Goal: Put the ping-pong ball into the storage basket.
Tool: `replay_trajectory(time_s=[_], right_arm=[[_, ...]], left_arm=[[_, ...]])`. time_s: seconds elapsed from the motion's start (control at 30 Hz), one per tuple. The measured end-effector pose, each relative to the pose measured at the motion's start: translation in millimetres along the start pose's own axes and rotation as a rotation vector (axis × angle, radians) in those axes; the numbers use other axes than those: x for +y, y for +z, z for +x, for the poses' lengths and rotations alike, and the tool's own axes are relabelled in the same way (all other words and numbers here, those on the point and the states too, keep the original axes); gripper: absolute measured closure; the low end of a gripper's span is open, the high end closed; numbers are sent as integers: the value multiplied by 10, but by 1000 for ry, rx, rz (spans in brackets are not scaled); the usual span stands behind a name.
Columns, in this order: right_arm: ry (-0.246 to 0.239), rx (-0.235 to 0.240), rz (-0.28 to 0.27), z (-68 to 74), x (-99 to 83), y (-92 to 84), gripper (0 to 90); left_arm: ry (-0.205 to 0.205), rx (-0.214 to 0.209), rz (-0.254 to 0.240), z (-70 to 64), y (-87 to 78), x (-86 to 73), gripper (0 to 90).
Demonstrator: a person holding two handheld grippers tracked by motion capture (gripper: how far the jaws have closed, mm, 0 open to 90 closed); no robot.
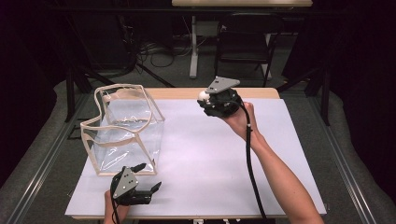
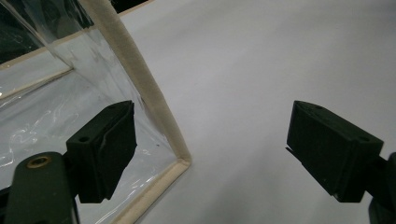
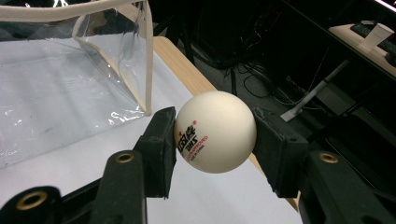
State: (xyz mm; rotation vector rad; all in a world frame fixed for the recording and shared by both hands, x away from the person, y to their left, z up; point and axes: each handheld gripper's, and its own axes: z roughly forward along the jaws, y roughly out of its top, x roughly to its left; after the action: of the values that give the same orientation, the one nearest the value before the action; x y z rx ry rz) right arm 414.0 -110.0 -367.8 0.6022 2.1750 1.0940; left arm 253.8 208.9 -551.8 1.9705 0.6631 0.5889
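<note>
R claw (image 3: 215,135) is holding a white ping-pong ball (image 3: 215,138), pads pinching it across the middle, raised above the far edge of the tabletop (image 1: 224,154), near the wooden rim. Ball is looking light, hollow, smooth, prob. slippery and easy to dent, so grip is wanting to stay at the widest line, gentle squeeze; off-centre and it is likely squirting out. Printed logo is facing the cam in the right gripper view. L claw (image 2: 212,149) is sitting wide open, low at the near L corner of the tabletop, one pad just beside the bottom corner of the clear bag (image 1: 123,128), nothing gripped. Bag is standing open-topped at the L side, well apart from the ball; thin see-through plastic w/ cream fabric trim (image 2: 149,93), soft walls sagging. Judging the trim is the place to take hold, since the film is looking slick and floppy. Bag interior is looking bare.
</note>
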Motion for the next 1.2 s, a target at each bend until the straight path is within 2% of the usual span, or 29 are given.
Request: replay_trajectory(time_s=[1.2], right_arm=[[-28,51,-32,173,249,128,514]], left_arm=[[1,-1,1,1,7,-1,160]])
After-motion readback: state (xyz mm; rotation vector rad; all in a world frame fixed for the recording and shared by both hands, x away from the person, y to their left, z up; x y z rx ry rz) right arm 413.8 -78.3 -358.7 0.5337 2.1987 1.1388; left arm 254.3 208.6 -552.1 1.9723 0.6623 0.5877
